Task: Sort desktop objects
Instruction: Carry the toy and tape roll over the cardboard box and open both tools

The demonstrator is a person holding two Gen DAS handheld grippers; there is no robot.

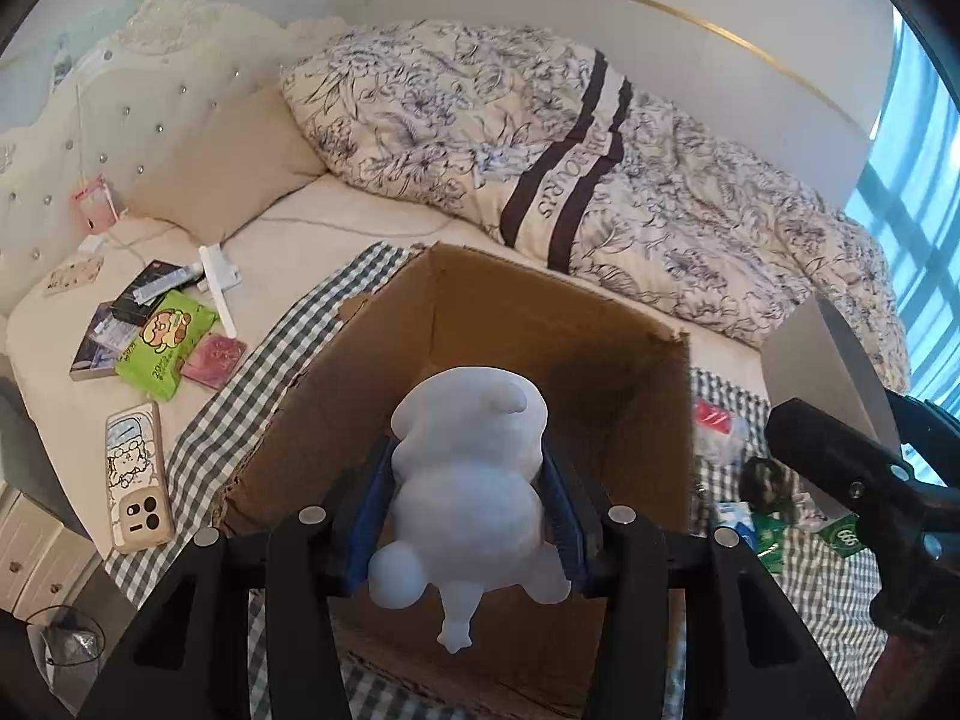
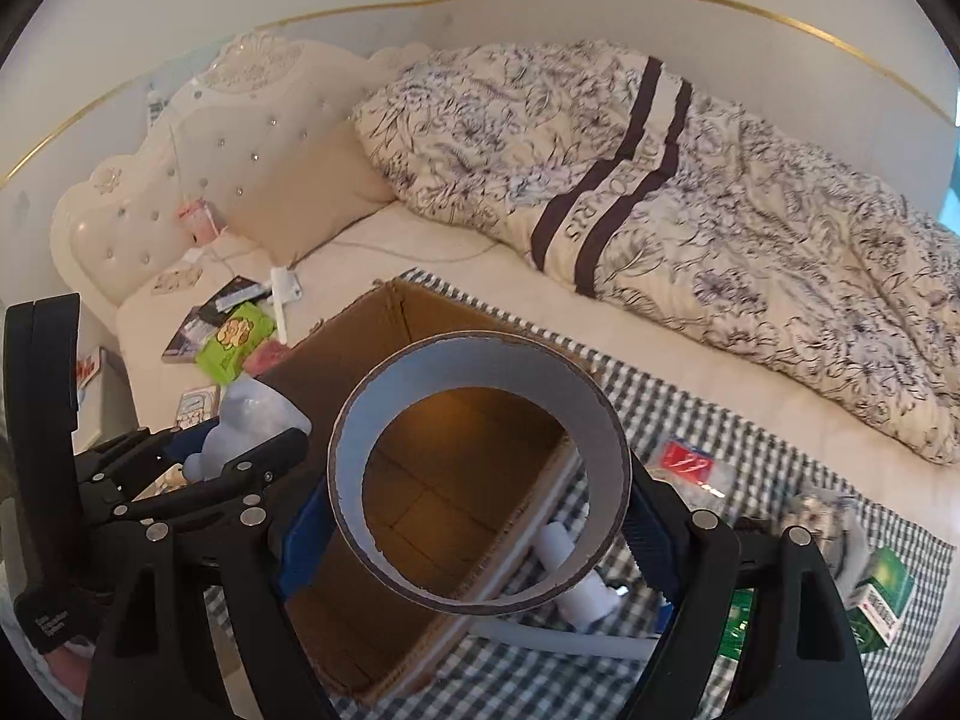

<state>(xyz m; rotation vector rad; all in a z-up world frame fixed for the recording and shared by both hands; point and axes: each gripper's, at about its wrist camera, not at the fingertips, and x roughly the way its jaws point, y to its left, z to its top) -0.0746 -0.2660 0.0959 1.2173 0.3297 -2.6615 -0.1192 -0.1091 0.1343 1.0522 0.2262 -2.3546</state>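
I am gripping a pale blue figurine [image 1: 465,480] between the blue pads of my left tool [image 1: 468,516], and it is hanging over the open cardboard box [image 1: 540,324] that is sitting on the checked cloth [image 1: 240,414] spread across the bed [image 1: 336,222]. With my right tool [image 2: 480,516] I am clamping a wide grey tape ring [image 2: 480,468] by its sides, holding it above the same box, whose brown floor is showing through the ring's hole. In the right wrist view my left tool is crowding in just beside the ring at the box's near-left edge, so the two tools are sharing a tight space over the opening. Around the box, clutter is lying everywhere: to its left a green snack packet [image 1: 165,345], a pink packet [image 1: 214,358], a dark book [image 1: 99,342] and a phone in a cartoon case [image 1: 137,477]; to its right a red packet [image 2: 689,461], a white bottle [image 2: 576,576], and green cartons [image 2: 882,597] on the cloth. A floral quilt [image 1: 600,180] is bunched along the far side of the bed.
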